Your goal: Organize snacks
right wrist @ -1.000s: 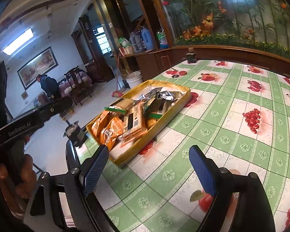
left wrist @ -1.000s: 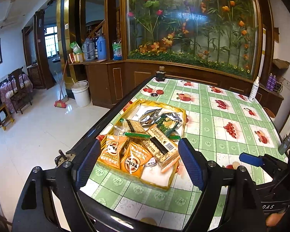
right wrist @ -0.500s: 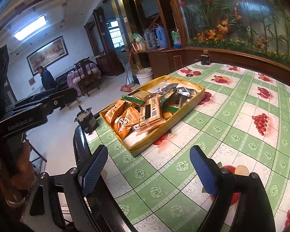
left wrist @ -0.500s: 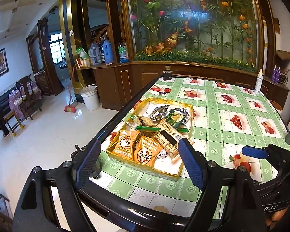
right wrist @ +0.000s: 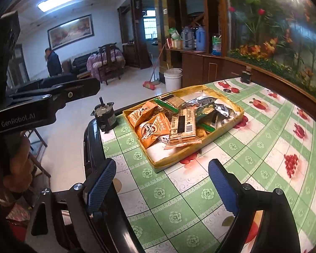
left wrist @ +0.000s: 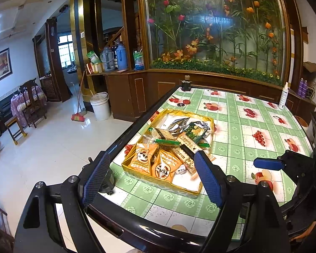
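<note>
A yellow tray (left wrist: pixel 158 180) (right wrist: pixel 223 131) sits near the left edge of a green checked table. It holds orange snack packets (left wrist: pixel 164 165) (right wrist: pixel 152 126), a long cracker pack (left wrist: pixel 186 149) (right wrist: pixel 183 124), green-ended bars (left wrist: pixel 166 141) and silver and dark foil bags (left wrist: pixel 191 127) (right wrist: pixel 210 105). My left gripper (left wrist: pixel 151 177) is open and empty, raised back from the tray over the table's near edge. My right gripper (right wrist: pixel 162 186) is open and empty, near the table corner, short of the tray. One right finger (left wrist: pixel 267 164) shows in the left wrist view.
A small black motor-like part (right wrist: pixel 105 116) (left wrist: pixel 107 183) stands at the table's corner by the tray. A dark jar (left wrist: pixel 186 84) and a white spray bottle (left wrist: pixel 283 97) stand at the far edge. The table has a black rim (left wrist: pixel 137 124).
Both grippers have pulled back and up from the tray, which now looks smaller and farther. The right view has swung left. Both stay open and empty.
</note>
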`<state>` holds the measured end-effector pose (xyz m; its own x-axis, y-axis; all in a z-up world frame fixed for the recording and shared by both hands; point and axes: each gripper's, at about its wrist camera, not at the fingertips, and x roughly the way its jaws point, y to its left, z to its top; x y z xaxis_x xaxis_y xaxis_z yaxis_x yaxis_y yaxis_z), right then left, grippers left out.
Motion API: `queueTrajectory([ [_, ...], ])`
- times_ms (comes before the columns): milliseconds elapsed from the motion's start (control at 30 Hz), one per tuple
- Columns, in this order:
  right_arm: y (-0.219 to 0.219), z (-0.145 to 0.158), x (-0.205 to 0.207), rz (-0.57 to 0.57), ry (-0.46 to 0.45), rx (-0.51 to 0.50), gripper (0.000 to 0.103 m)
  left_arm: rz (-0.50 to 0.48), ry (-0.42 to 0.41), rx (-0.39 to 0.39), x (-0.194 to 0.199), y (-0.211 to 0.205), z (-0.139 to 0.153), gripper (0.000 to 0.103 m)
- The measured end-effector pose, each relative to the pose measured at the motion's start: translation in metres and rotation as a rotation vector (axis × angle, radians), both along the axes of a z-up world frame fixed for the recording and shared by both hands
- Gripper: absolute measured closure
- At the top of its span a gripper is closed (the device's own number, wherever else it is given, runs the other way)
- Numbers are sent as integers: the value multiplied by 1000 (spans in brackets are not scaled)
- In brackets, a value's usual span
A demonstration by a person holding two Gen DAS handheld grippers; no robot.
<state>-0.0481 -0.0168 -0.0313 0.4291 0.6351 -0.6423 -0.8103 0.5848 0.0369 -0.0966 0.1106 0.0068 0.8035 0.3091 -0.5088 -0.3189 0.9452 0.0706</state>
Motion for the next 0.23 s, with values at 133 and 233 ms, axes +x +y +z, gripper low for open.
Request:
queueTrajectory([
  [133, 5, 1, 1, 12, -19, -15, 13, 9, -32, 30, -4, -1, 2, 20],
  [233, 6, 3, 3, 13, -19, -10, 13, -10, -28, 13, -5, 1, 4, 20],
])
